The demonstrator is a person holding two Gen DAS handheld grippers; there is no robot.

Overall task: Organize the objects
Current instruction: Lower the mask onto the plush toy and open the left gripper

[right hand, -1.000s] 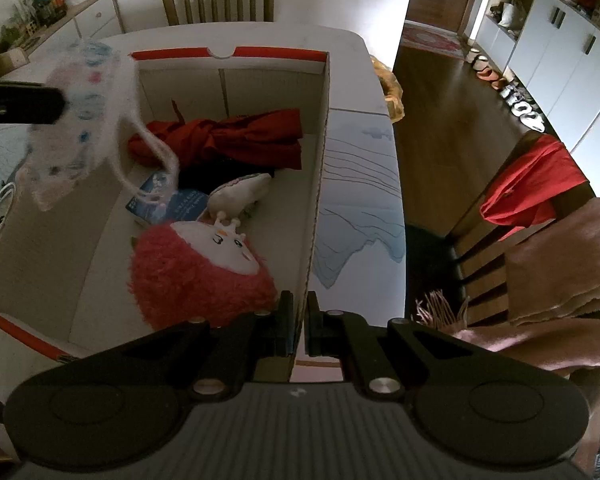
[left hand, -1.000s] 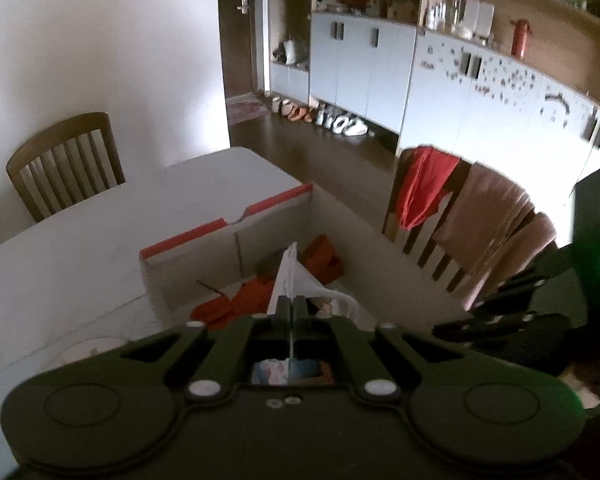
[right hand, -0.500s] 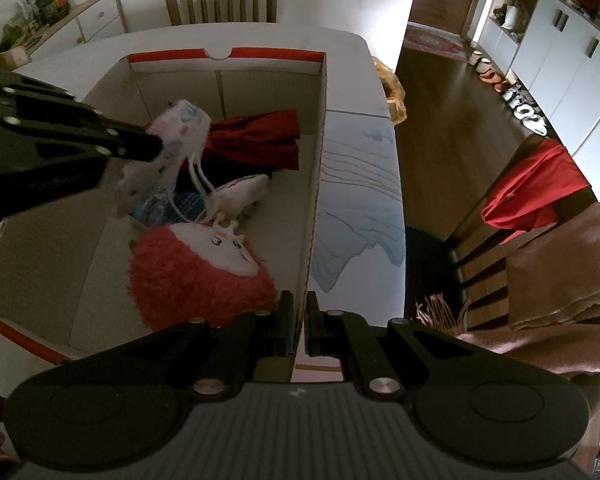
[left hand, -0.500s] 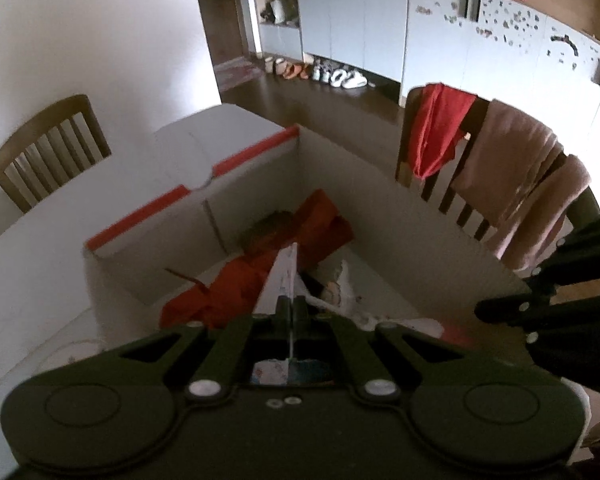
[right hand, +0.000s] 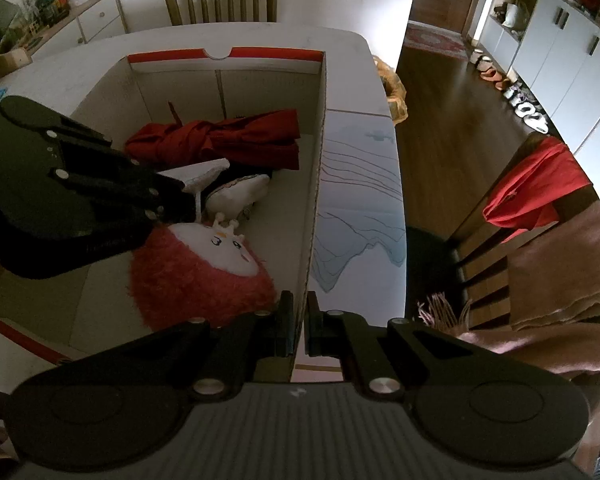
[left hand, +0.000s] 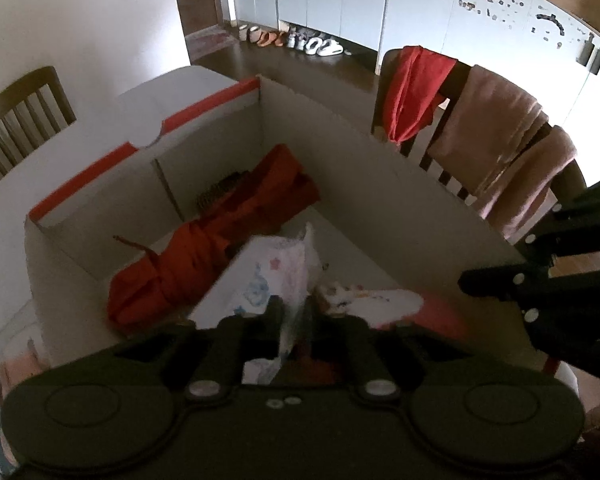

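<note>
Left wrist view
- Left gripper [left hand: 291, 312]: angled steeply down into the box [left hand: 380, 184]; jaws opening, printed pouch [left hand: 276, 276] between them.
- Pouch: low in the box, beside the red umbrella [left hand: 220, 240].
- Room: chair [left hand: 480, 140] draped with cloths; white cabinets behind.

Right wrist view
- Right gripper [right hand: 296, 328]: tilted down, clamped on the box wall [right hand: 318, 184].
- Box: on the counter [right hand: 364, 184]; red plush [right hand: 204, 276] inside.

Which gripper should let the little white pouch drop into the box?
Left. The left gripper is inside the cardboard box with the white pouch between its opening jaws. The right gripper is pinching the box wall.
</note>
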